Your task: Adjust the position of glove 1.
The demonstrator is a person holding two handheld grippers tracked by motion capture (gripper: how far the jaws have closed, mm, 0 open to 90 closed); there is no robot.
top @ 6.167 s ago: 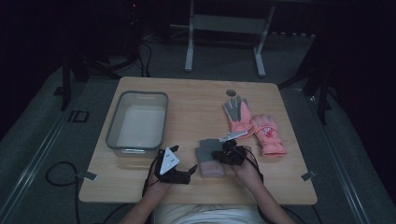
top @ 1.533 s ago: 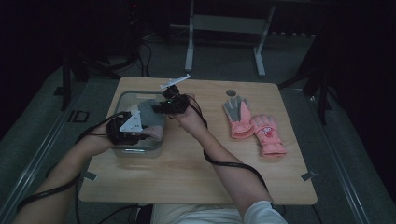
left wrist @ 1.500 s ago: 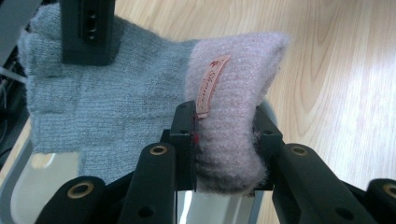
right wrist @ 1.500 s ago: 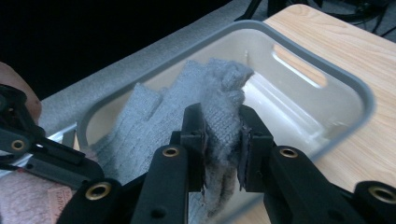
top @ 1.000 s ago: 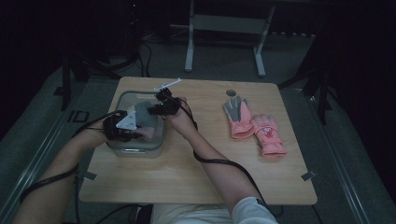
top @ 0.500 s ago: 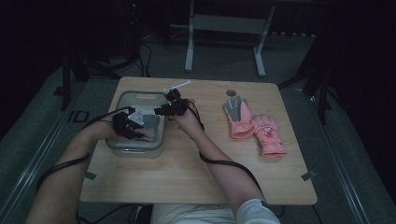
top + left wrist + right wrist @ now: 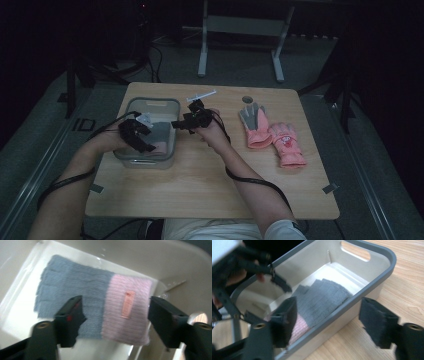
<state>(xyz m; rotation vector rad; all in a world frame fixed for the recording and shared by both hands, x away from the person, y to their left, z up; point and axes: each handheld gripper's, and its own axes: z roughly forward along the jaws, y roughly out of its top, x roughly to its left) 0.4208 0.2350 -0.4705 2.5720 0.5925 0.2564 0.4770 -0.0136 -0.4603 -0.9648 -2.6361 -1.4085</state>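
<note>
A knitted glove (image 7: 100,305), grey with a pink cuff and a small label, lies flat on the floor of the grey-rimmed bin (image 7: 152,102). My left gripper (image 7: 115,302) hovers just above it. Its jaws have just been opening and now stand wide to either side of the glove, without touching it. My right gripper (image 7: 329,303) is at the bin's right rim (image 7: 372,287), open. Its jaws have also just been opening and hold nothing. In the high view the left gripper (image 7: 145,142) is over the bin and the right gripper (image 7: 179,125) is at its right edge.
Two pink gloves (image 7: 255,125) (image 7: 285,142) lie side by side on the right half of the wooden table (image 7: 210,175). A round hole (image 7: 247,99) sits near the table's far edge. Cables trail from both hands toward the front.
The grey and pink glove, once on the table's front, now lies in the bin. Both hands have shifted slightly right over the bin.
</note>
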